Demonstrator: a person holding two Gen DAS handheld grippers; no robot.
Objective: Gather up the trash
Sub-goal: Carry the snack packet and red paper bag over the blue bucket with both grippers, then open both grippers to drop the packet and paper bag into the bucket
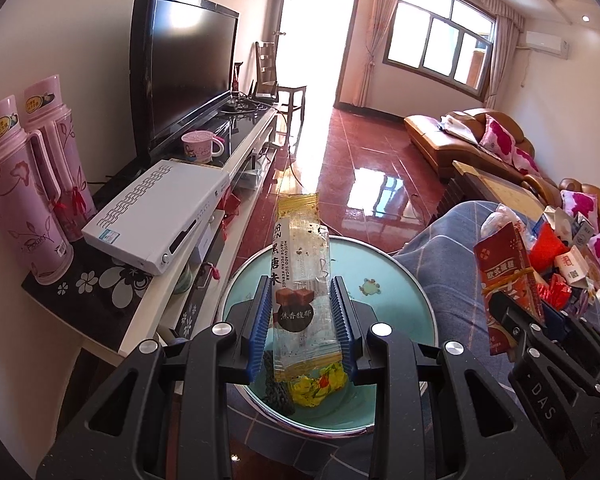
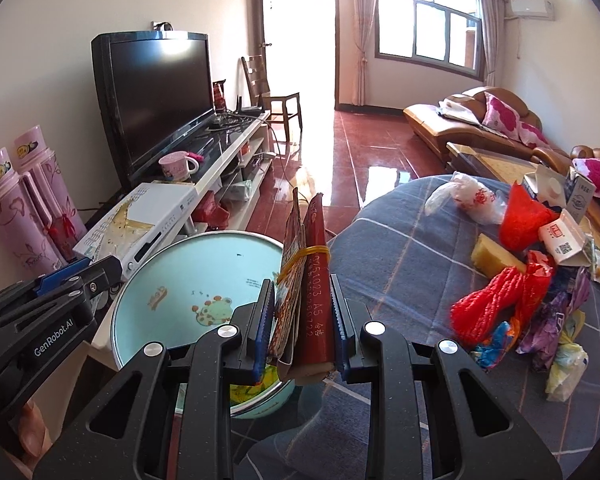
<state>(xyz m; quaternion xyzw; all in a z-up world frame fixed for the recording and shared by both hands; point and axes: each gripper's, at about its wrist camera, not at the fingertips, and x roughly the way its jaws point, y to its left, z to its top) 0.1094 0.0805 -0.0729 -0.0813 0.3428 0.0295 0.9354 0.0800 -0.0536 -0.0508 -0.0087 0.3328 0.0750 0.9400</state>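
Clear plastic with yellow ends, a snack wrapper is held upright between the blue pads of the left gripper, whose jaws are clenched on its lower half. The left gripper is levelled over a pale blue basin, and crumpled yellow trash is seen lying in the basin beneath the wrapper. In the right wrist view, a red packet, folded and bound with a yellow rubber band, is grasped by the jaws of the right gripper and stands upright. The right gripper is poised at the basin's rim, next to a surface covered by a blue checked cloth. A heap of trash is piled on that cloth to the right: red netting, small cartons, plastic bags and crumpled wrappers. The left gripper is seen at the left edge of the right wrist view, pointing towards the basin. Two pink flasks are stood on the TV stand to the left.
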